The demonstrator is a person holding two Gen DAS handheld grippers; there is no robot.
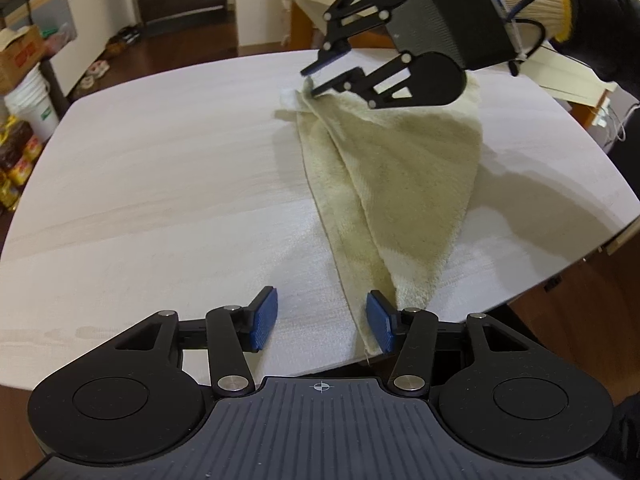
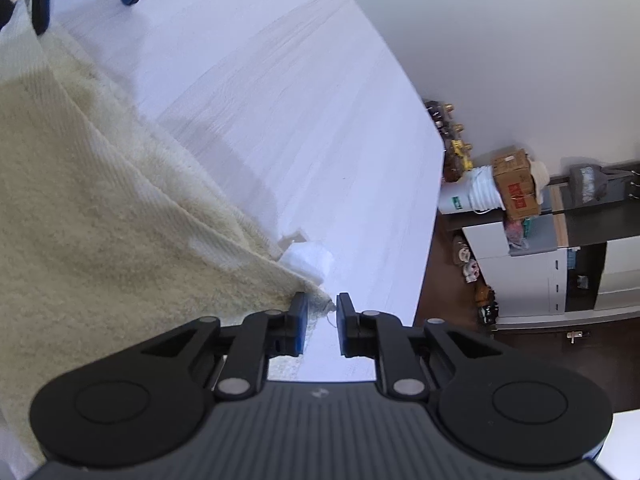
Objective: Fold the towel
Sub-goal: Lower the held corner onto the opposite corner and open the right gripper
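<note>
**Both grippers at opposite corners of the towel, neither pinching it**

Left gripper (image 1: 322, 322) stands about half open over the near edge of the desk (image 1: 160, 168). Its right-hand pad (image 1: 379, 322) lies against the near tip of the cream towel (image 1: 392, 168), while the other pad is well clear of the cloth, so nothing is clamped.

Right gripper (image 1: 314, 80) reaches in at the far end of the towel, held by a hand in a knitted glove (image 1: 528, 4). Its jaws are only a narrow gap apart. In the right wrist view the far corner of the towel (image 2: 120, 200) sits against the left-hand pad (image 2: 300, 320) and a few loose threads hang in the gap; the right gripper (image 2: 322, 320) does not press on the cloth.

Between the two grippers the towel runs as a long triangular fold, partly raised off the desk, with a white hem patch (image 2: 308, 260) beside the far corner.

Beyond the desk's left edge stand a white bucket (image 1: 34, 104), a cardboard box (image 1: 20, 56) and stacked packets on the floor.
</note>
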